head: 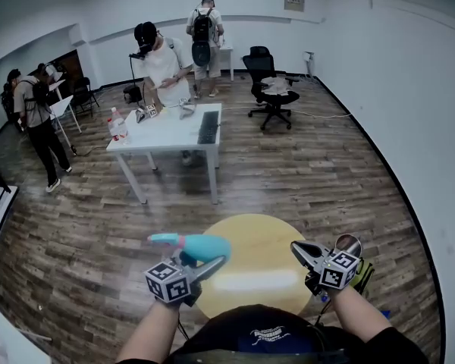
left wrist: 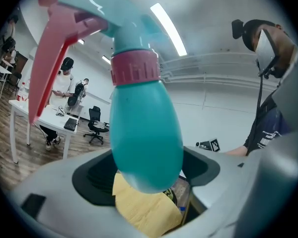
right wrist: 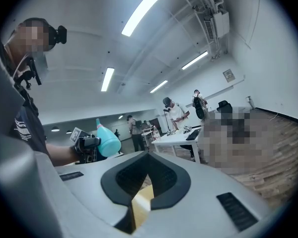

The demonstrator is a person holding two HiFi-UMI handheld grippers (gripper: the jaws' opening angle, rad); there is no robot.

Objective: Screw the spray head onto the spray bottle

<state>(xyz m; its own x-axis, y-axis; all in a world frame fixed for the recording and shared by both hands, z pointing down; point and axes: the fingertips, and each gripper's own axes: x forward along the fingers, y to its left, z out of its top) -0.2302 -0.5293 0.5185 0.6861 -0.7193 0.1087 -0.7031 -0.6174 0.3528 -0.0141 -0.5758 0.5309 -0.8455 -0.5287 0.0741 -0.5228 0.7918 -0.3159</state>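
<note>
Round table (head: 267,230) rim under spray bottle (head: 206,246)

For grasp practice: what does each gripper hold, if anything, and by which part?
Left gripper clamps the teal spray bottle by its rounded body, below the pink collar. Right gripper is shut, holding nothing.

Cool, even light fills the room. It comes from ceiling tube lamps (right wrist: 144,6), which flare white at twelve o'clock in the right gripper view and near one o'clock in the left gripper view. In the head view a pale bar of glare lies on the round yellow table (head: 250,237) at six o'clock. Shadows are faint and soft. All three views bulge fisheye-fashion, with dark corners. The spray bottle (left wrist: 144,133), close to the lens, looks slightly soft.
</note>
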